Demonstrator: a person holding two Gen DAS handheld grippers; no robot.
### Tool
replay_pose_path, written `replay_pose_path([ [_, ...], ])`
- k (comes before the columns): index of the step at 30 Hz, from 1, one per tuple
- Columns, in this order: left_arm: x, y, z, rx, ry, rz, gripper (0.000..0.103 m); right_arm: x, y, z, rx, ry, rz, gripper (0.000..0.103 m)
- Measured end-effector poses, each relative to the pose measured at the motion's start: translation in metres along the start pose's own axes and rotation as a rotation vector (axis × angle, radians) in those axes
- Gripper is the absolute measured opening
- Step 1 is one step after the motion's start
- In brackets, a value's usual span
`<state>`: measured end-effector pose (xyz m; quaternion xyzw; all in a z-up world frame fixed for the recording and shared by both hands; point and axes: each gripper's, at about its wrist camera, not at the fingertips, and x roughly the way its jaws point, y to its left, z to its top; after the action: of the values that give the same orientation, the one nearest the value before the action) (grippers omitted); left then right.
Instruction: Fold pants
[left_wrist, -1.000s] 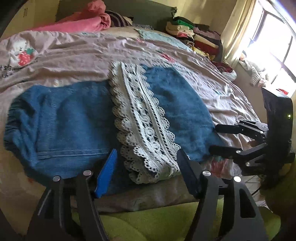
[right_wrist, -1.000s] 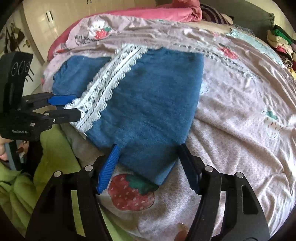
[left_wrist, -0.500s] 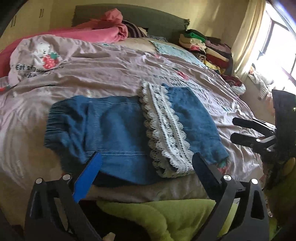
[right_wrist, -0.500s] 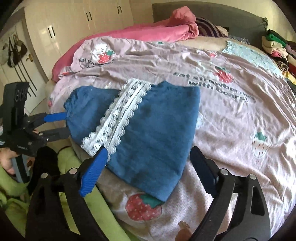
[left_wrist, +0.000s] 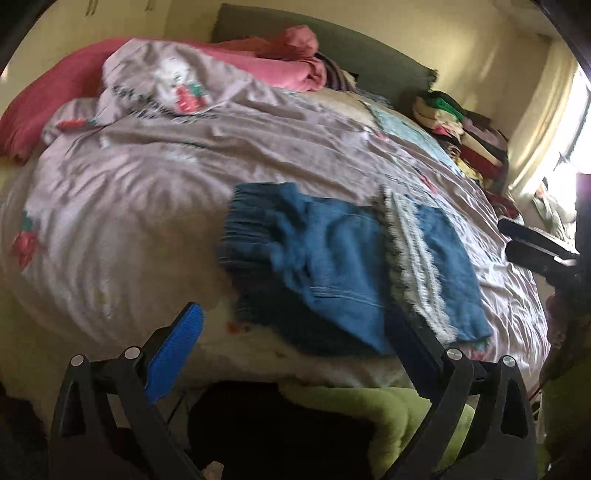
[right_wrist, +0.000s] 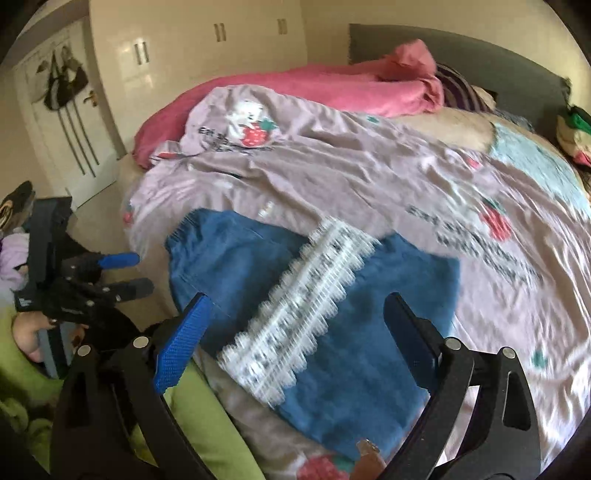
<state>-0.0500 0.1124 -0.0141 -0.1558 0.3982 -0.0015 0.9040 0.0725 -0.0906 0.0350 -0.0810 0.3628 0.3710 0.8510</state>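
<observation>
Blue pants (left_wrist: 332, 266) folded once across, lying near the front edge of the bed (left_wrist: 147, 206).

My left gripper (left_wrist: 295, 343) stands wide apart and empty. My right gripper (right_wrist: 295, 325) is opening, with nothing between its pads. The leg end with its white lace hem (right_wrist: 295, 310) lies over the upper part, so I judge one fold done and perhaps one more left. Compared with the earlier frames, both grippers have spread and drawn back from the cloth, which now sits farther off in both views, its shape unchanged.
</observation>
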Motion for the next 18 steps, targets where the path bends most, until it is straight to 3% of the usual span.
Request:
replay_pose_path([
  [6, 0.012, 0.020, -0.006, -0.070, 0.040, -0.020, 0.098, 0.035, 0.024, 0.034, -0.084, 0.032, 0.055, 0.090],
  [8, 0.021, 0.024, -0.009, -0.099, 0.066, -0.056, 0.098, 0.050, 0.035, 0.043, -0.113, 0.049, 0.082, 0.090],
  [12, 0.036, 0.030, -0.015, -0.206, 0.085, -0.203, 0.097, 0.089, 0.061, 0.061, -0.189, 0.120, 0.138, 0.090],
  [14, 0.042, 0.029, -0.017, -0.218, 0.092, -0.210, 0.096, 0.104, 0.073, 0.067, -0.222, 0.154, 0.164, 0.090],
  [15, 0.044, 0.028, -0.017, -0.217, 0.091, -0.219, 0.094, 0.113, 0.078, 0.070, -0.236, 0.167, 0.176, 0.090],
  [16, 0.046, 0.026, -0.017, -0.220, 0.087, -0.233, 0.082, 0.122, 0.083, 0.073, -0.247, 0.185, 0.179, 0.090],
  [18, 0.052, 0.025, -0.017, -0.222, 0.092, -0.252, 0.069, 0.136, 0.089, 0.078, -0.267, 0.209, 0.194, 0.090],
])
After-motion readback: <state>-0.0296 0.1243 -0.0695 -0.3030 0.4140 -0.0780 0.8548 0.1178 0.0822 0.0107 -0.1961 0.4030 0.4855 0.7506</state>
